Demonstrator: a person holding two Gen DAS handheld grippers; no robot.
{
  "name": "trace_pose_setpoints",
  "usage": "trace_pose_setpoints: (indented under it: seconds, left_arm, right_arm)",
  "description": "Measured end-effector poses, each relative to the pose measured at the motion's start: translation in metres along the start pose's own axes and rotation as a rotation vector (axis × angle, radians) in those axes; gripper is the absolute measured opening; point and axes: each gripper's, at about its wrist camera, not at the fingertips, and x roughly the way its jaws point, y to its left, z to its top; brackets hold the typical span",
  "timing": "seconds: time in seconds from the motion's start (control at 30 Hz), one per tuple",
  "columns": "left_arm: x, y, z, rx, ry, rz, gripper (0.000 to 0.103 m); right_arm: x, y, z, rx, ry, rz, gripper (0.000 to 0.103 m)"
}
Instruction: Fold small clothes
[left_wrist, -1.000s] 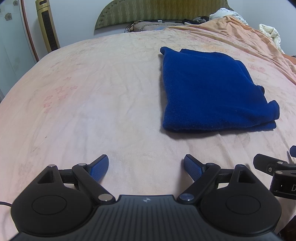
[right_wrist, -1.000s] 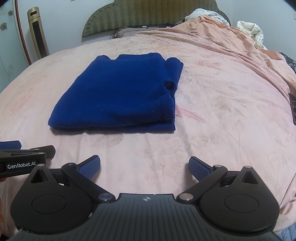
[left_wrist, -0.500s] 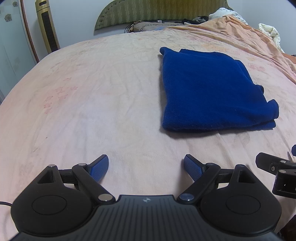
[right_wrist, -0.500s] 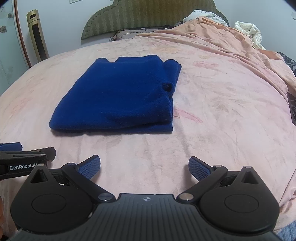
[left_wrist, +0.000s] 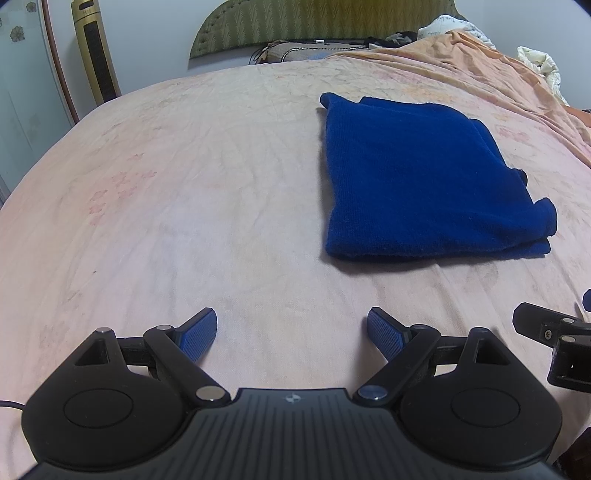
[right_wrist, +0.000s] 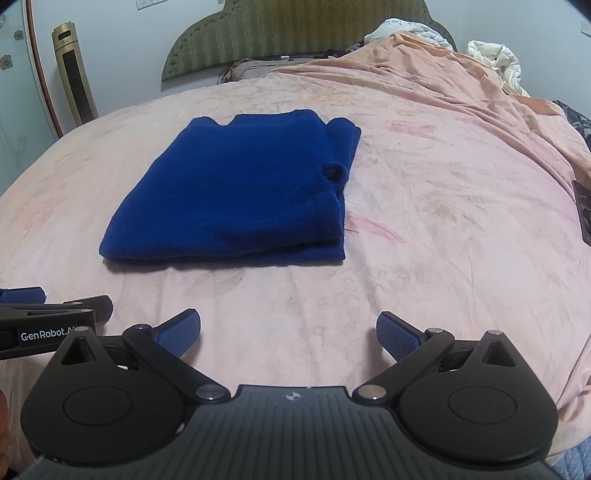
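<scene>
Item: bedroom scene, catalogued left to right. A gold tower fan (left_wrist: 96, 51) is stood against the wall at far left, with a green padded headboard (left_wrist: 295, 29) behind the bed. A pink bedsheet (left_wrist: 184, 184) is spread across the mattress, wrinkled and bare on its left half. The left gripper (left_wrist: 291, 332) is held low at the near edge, jaws spread wide with nothing between them, clear of the cloth. The blue garment (left_wrist: 417, 177) is laid flat on the sheet right of centre in the left view, well apart from both tools, already folded into a thick rectangle of several layers; a rolled cuff or opening is seen on its right edge, and loose layered edges are shown along its near side. The right gripper (right_wrist: 288, 334) is likewise held low, jaws spread and empty, with the garment (right_wrist: 236, 192) ahead and slightly left of it. A peach blanket (right_wrist: 461, 85) is bunched at far right, with white bedding (right_wrist: 495, 62) heaped beyond. Handling, judged: the knit is taken to be soft, light, limp and non-slippery, with no fragility; layers are expected to slide apart if lifted by one only. Hold is best taken at the two near corners, all layers pinched together, or at the folded left edge where the stack is thickest.
</scene>
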Motion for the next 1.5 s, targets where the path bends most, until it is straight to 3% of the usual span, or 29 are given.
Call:
trace_pose_setpoints:
  seconds: [1.5]
  left_arm:
    - [-0.0037, -0.0010, -0.0019, -0.013, 0.001, 0.013, 0.089]
  right_arm:
    - [-0.0029, 0.0052, -0.0051, -0.029, -0.008, 0.034, 0.103]
